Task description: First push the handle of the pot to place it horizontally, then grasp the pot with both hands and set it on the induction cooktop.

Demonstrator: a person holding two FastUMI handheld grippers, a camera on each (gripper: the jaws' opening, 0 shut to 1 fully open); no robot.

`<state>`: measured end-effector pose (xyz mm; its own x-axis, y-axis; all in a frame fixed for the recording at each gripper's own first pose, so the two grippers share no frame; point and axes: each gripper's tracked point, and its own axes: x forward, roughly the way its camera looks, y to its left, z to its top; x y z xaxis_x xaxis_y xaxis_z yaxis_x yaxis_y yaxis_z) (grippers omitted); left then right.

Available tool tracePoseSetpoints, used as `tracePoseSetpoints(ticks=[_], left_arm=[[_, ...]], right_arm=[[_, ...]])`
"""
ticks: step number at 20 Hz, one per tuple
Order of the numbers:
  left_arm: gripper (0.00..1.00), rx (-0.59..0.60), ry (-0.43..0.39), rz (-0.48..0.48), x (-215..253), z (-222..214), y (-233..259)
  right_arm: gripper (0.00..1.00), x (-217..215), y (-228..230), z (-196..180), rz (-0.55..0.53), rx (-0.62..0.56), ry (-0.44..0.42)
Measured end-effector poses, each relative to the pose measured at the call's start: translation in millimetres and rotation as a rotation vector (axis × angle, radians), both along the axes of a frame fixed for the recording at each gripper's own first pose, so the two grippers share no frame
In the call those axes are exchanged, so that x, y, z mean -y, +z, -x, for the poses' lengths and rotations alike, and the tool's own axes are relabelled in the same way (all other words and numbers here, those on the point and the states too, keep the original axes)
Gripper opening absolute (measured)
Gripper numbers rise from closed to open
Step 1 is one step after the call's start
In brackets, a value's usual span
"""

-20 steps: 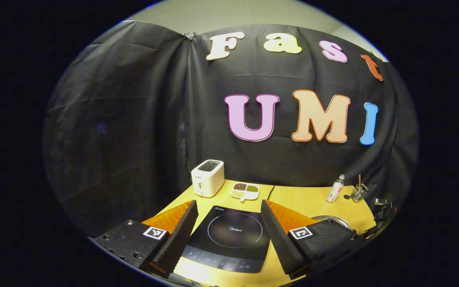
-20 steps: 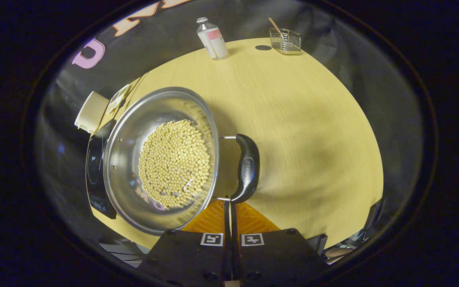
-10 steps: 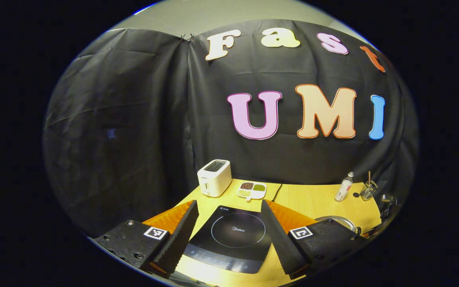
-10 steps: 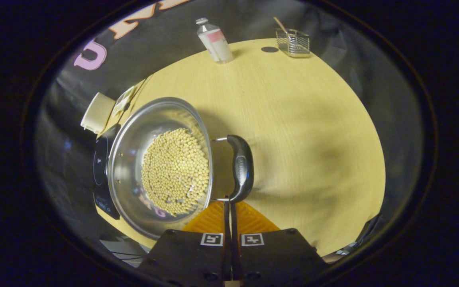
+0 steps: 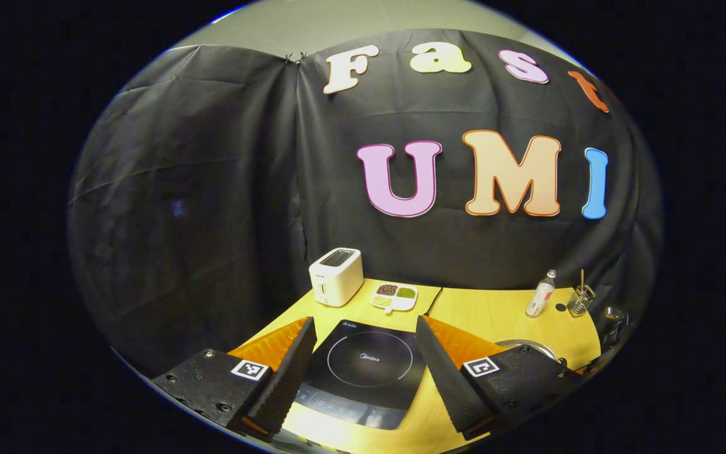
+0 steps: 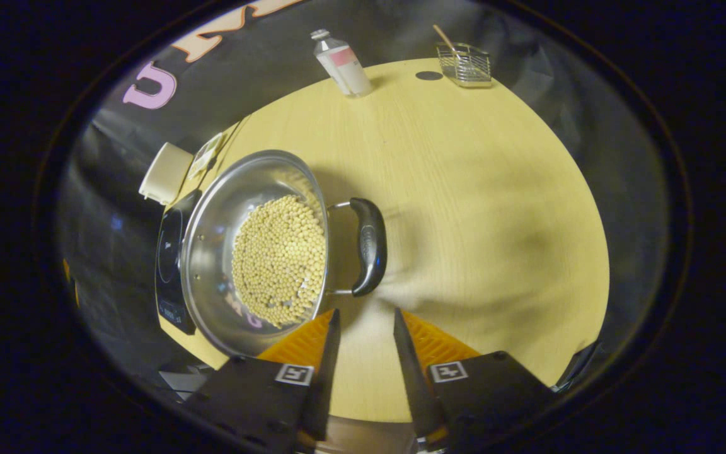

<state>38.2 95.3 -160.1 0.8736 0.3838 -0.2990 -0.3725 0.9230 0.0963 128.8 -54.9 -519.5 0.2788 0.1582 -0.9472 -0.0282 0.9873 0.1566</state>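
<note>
Left gripper (image 5: 363, 337) sits at the bottom of the left gripper view with its fingers spread wide apart, holding nothing. Between them lies the black glass induction cooktop (image 5: 366, 367) on the pale wooden bench (image 5: 495, 312). Behind it, toward the middle of the frame, stand a white toaster (image 5: 336, 276) and a white divided dish of beans (image 5: 394, 297). At the right edge are a clear plastic bottle (image 5: 541, 294) and a wire basket (image 5: 580, 302); the pot's steel rim (image 5: 527, 345) peeks out at lower right.

In the right gripper view, the right gripper (image 6: 363, 328) at bottom centre has its fingers slightly parted, empty, just short of the round stainless-steel pot of yellow soybeans (image 6: 256, 252) at centre left. Its black looped handle (image 6: 369, 246) lies flat, pointing toward frame centre. The pot rests on the bench beside the cooktop.
</note>
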Motion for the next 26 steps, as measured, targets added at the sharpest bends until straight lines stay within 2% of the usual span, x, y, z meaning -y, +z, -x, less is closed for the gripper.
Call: tracePoseSetpoints(ticks=[1, 2, 3, 4, 7, 9, 13, 14, 15, 16, 17, 20, 26], left_arm=[[0.99, -0.007, -0.004, 0.003, 2, -1, -4], [0.96, -0.019, -0.013, 0.005, 5, -4, -9], [0.96, -0.033, -0.023, 0.005, 7, -4, -16], [0.96, -0.051, -0.034, 0.005, 10, -6, -23], [1.0, -0.118, -0.091, 0.036, 25, -14, -50], [0.96, -0.167, -0.142, 0.071, 34, -21, -68], [0.97, -0.298, -0.263, 0.218, 64, -33, -105], [0.97, -0.336, -0.278, 0.247, 69, -36, -114], [0.96, -0.385, -0.286, 0.282, 73, -37, -126], [0.96, -0.428, -0.293, 0.324, 80, -38, -137], [0.96, -0.464, -0.305, 0.37, 87, -43, -151], [0.97, -0.588, -0.357, 0.486, 113, -53, -189], [0.97, -0.789, -0.365, 0.546, 120, -75, -254]], right_arm=[[0.57, 2, 2, 0, -0.007, 0.004, 0.002], [0.7, 4, 7, 2, -0.019, 0.005, 0.002], [0.77, 4, 12, 2, -0.039, 0.009, -0.014], [0.92, 3, 17, -2, -0.063, 0.022, -0.037], [0.93, -4, 34, -10, -0.146, 0.036, -0.089], [0.93, -3, 44, -20, -0.18, 0.046, -0.101], [0.93, -12, 54, -36, -0.252, 0.028, -0.116], [1.0, -14, 51, -41, -0.256, 0.021, -0.111], [0.92, -15, 49, -44, -0.256, 0.013, -0.101], [0.92, -18, 46, -44, -0.255, 0.006, -0.091], [1.0, -20, 43, -47, -0.258, -0.004, -0.081], [1.0, -28, 27, -55, -0.269, -0.043, -0.051], [0.99, -21, 17, -49, -0.244, -0.099, -0.007]])
